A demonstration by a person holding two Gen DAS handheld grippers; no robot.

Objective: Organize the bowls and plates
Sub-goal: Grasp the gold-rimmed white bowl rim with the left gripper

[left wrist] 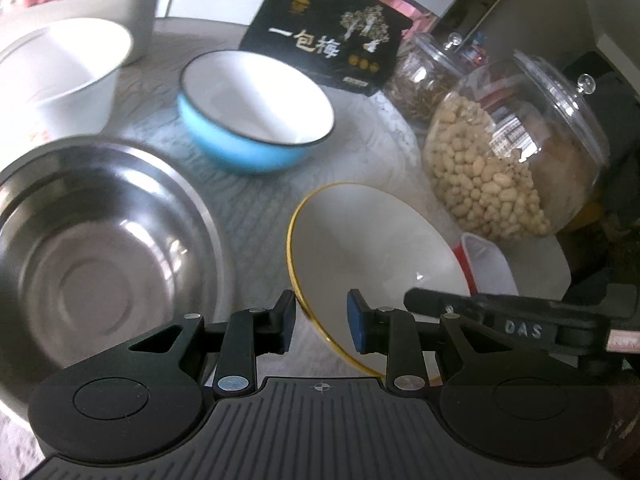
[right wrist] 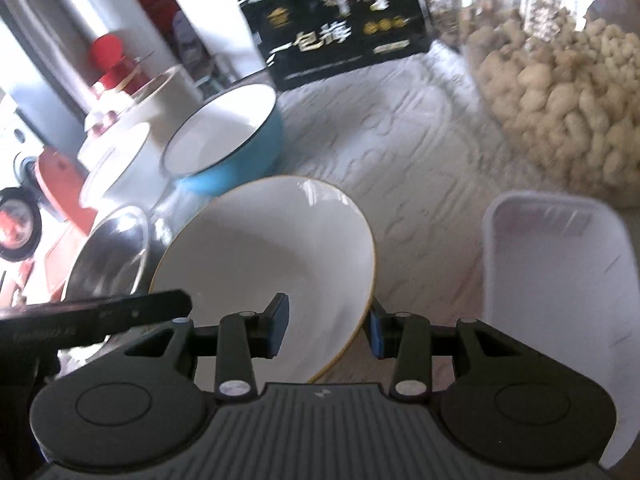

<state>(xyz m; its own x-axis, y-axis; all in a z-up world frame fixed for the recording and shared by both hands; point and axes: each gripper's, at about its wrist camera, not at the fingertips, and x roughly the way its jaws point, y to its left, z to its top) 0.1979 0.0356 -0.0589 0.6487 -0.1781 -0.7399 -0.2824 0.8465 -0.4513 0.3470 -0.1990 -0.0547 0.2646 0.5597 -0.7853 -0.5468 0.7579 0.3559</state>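
A white bowl with a gold rim (left wrist: 372,240) (right wrist: 264,248) sits tilted on the pale tablecloth. My left gripper (left wrist: 322,322) is open, its fingers straddling the bowl's near left rim without clamping it. My right gripper (right wrist: 328,320) is open, straddling the bowl's near right rim. A blue bowl (left wrist: 256,112) (right wrist: 228,136) stands behind. A steel bowl (left wrist: 100,248) (right wrist: 108,256) is at the left. A white bowl (left wrist: 60,76) (right wrist: 116,160) is at the far left. Each gripper shows at the edge of the other's view.
A glass jar of peanuts (left wrist: 512,156) (right wrist: 560,92) and a second jar (left wrist: 424,68) stand at the right. A black box (left wrist: 328,28) (right wrist: 340,20) is at the back. A white plastic container (right wrist: 556,300) (left wrist: 488,264) lies right of the gold-rimmed bowl.
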